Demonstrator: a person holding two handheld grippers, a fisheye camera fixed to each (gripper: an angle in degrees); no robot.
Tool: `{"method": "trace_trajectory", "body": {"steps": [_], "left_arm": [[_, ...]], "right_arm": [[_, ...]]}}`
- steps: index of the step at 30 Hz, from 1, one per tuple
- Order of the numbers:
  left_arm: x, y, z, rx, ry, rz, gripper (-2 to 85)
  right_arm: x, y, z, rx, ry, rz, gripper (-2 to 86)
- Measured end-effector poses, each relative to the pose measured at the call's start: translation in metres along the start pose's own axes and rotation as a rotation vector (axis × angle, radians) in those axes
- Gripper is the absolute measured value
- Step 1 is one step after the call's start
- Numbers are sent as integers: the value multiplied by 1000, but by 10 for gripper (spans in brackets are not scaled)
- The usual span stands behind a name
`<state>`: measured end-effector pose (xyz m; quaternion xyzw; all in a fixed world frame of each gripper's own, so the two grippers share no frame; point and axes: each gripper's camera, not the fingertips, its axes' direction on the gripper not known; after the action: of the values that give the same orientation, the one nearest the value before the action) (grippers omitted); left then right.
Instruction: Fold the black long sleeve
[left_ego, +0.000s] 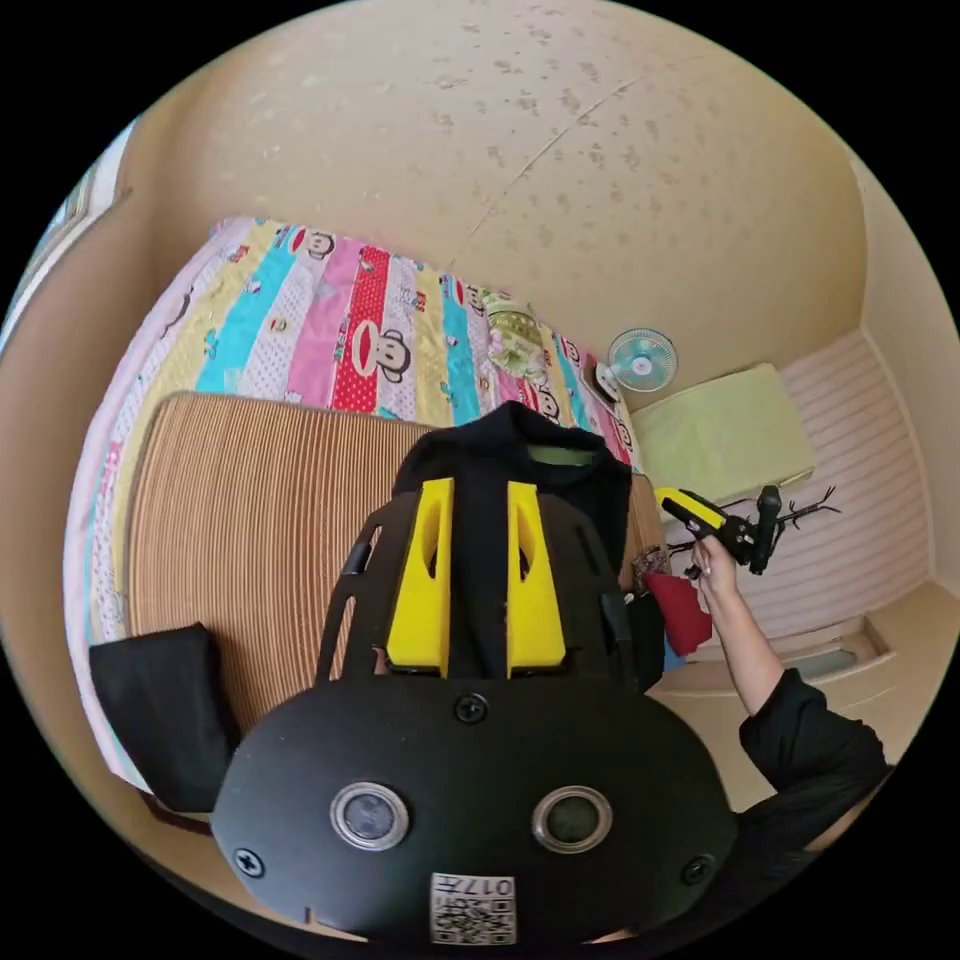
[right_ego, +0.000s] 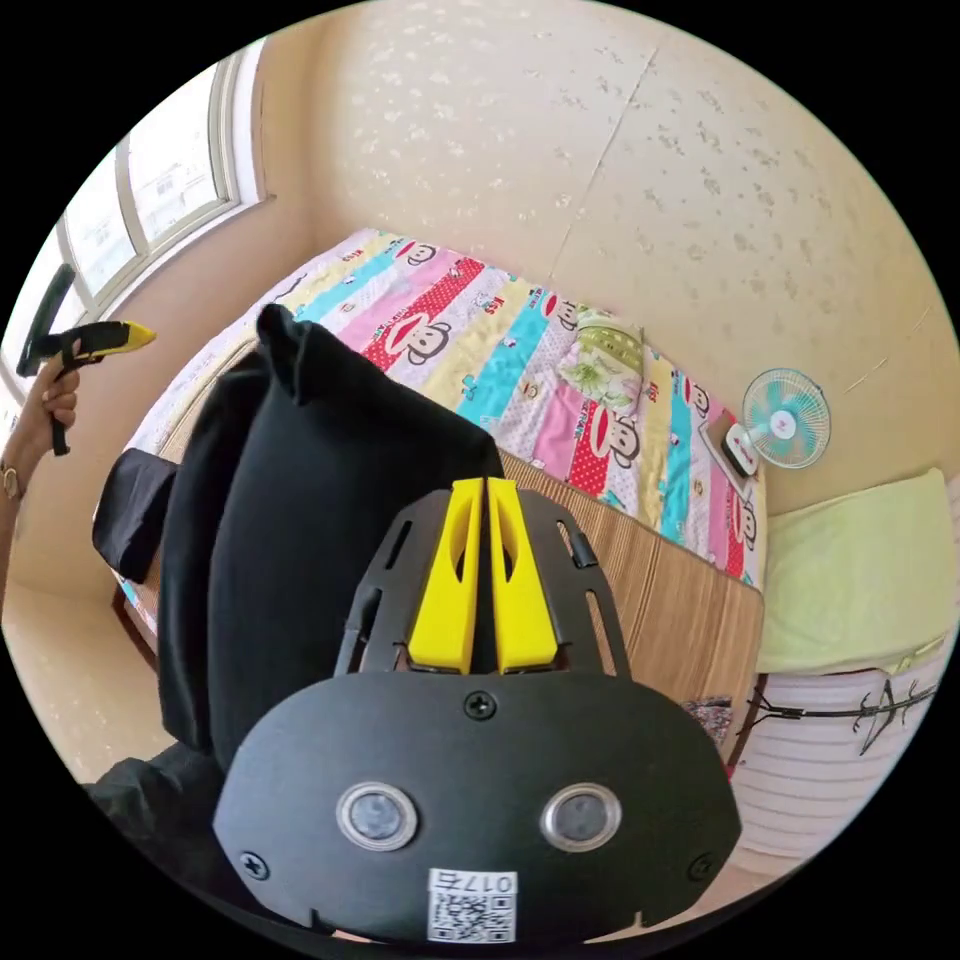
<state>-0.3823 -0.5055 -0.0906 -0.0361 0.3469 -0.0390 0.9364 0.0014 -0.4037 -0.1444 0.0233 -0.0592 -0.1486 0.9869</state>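
Observation:
The black long sleeve (left_ego: 510, 440) hangs in the air over the mat, its neck label uppermost. In the right gripper view it (right_ego: 320, 500) bulges to the left of my right gripper (right_ego: 485, 482), whose yellow jaws are closed together at the cloth's upper right corner. My left gripper (left_ego: 480, 484) has its jaws apart, with the black cloth seen through the gap. A hand holds the right gripper (left_ego: 665, 497) just right of the garment. The left gripper (right_ego: 140, 335) sits far left, apart from the cloth.
A ribbed brown mat (left_ego: 240, 530) covers a bed with a striped cartoon sheet (left_ego: 330, 310). A folded black cloth (left_ego: 160, 710) lies on the mat's corner. A small fan (left_ego: 642, 360) and a green cushion (left_ego: 725, 430) stand by the wall. A window (right_ego: 150, 200) is behind.

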Motion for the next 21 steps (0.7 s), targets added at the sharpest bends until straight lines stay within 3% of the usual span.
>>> {"method": "trace_trajectory", "body": {"steps": [3, 5, 7, 9, 11, 14, 17, 21], "left_arm": [[-40, 89, 106, -177, -157, -54, 110], [-53, 163, 177, -335, -360, 20, 123], [-58, 209, 213, -407, -419, 59, 121], [-66, 247, 238, -468, -368, 34, 105], [-73, 274, 221, -306, -199, -16, 48], [-109, 274, 169, -229, -120, -140, 26], [-148, 277, 59, 91, -343, -316, 26], [-149, 285, -26, 288, -561, -372, 57]], "right_arm": [[-29, 80, 95, -157, -16, 23, 9], [-40, 129, 138, -247, -55, 52, 10], [-47, 184, 170, -320, -116, 120, 13], [-50, 216, 186, -359, -134, 163, 17], [-52, 241, 201, -422, -161, 184, 20], [-46, 257, 194, -363, -138, 190, 23], [-32, 255, 185, -379, -85, 219, 25], [-18, 253, 161, -277, -63, 252, 29]]}}
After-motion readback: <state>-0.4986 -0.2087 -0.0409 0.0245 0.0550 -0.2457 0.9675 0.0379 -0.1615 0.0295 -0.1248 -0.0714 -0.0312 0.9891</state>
